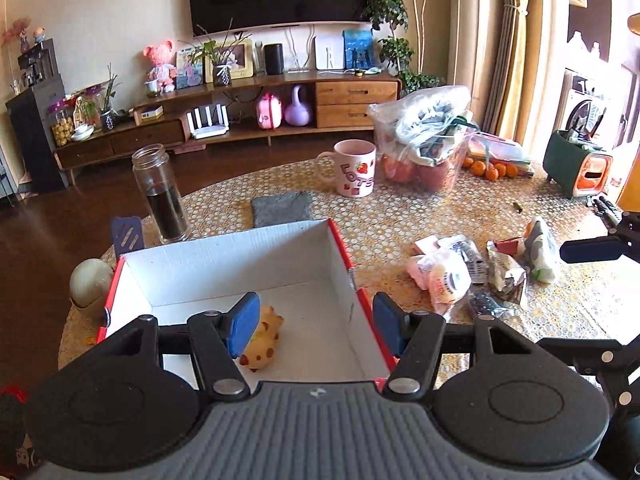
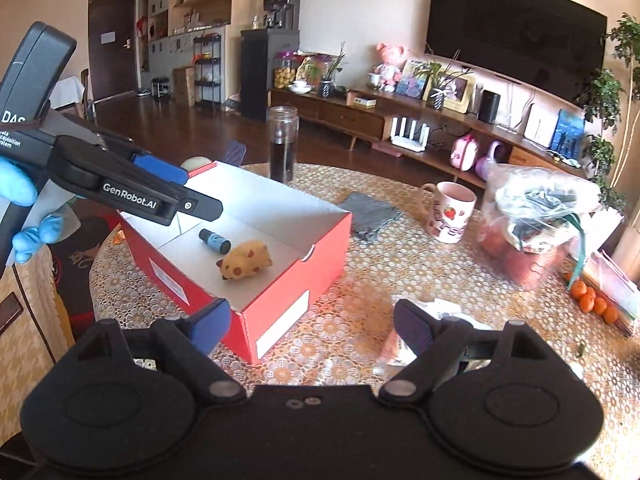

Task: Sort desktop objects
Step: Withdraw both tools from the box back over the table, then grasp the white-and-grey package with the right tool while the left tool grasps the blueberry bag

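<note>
A red box with a white inside (image 1: 240, 264) (image 2: 288, 280) stands on the round table. In it lie a yellow spotted toy (image 1: 262, 338) (image 2: 246, 264) and a small blue bottle (image 2: 215, 241). My left gripper (image 1: 314, 328) is open and empty, held above the box's near end; it shows from the side in the right wrist view (image 2: 182, 184). My right gripper (image 2: 312, 328) is open and empty, over the table beside the box's right corner. A pile of small packets (image 1: 472, 272) (image 2: 424, 320) lies right of the box.
A glass jar (image 1: 162, 192) (image 2: 283, 144), grey cloth (image 1: 282, 208), pink mug (image 1: 354, 168) (image 2: 450, 212), plastic bag with fruit (image 1: 424, 136) (image 2: 536, 220), oranges (image 1: 490, 170) and a green-orange holder (image 1: 578, 166) stand on the table. A white ball (image 1: 90, 280) sits left of the box.
</note>
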Available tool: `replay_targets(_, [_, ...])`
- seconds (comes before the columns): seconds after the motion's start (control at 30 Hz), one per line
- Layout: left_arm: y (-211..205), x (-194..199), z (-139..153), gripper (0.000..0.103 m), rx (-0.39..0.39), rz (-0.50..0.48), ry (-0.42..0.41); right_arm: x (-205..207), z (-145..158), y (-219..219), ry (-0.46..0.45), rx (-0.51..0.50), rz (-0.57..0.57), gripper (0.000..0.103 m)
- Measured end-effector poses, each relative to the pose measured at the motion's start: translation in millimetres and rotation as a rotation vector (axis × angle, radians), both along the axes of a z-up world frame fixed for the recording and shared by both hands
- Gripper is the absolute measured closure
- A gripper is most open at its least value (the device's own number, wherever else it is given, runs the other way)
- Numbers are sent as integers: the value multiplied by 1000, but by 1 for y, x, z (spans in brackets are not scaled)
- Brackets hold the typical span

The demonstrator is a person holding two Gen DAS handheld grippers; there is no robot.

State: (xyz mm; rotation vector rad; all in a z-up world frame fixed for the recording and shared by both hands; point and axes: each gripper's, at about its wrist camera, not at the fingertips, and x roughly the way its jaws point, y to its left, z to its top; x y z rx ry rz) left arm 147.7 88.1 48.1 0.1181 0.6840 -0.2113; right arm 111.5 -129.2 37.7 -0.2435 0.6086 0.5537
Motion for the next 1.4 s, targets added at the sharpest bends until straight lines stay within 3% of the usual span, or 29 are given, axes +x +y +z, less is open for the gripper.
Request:
replay_targets(0.27, [-54, -32, -11, 41, -22, -63, -50, -33, -7, -51, -74, 4, -90, 13])
replay_targets(0.47, [-94, -46, -23, 24, -18, -112, -98, -43, -21, -89, -81, 34, -197, 11])
replay_targets(0.7, [-134, -46, -44, 16, -26, -163, -101, -48, -40, -132, -87, 35, -327, 5])
replay_targets(0.83, [-150, -44, -58, 1, -20, -174, -105, -51, -50, -157, -87, 39, -389, 1])
replay_targets(1.4, [-178, 11, -93, 1, 47, -113, -99, -9, -71, -188, -81, 2, -504, 1])
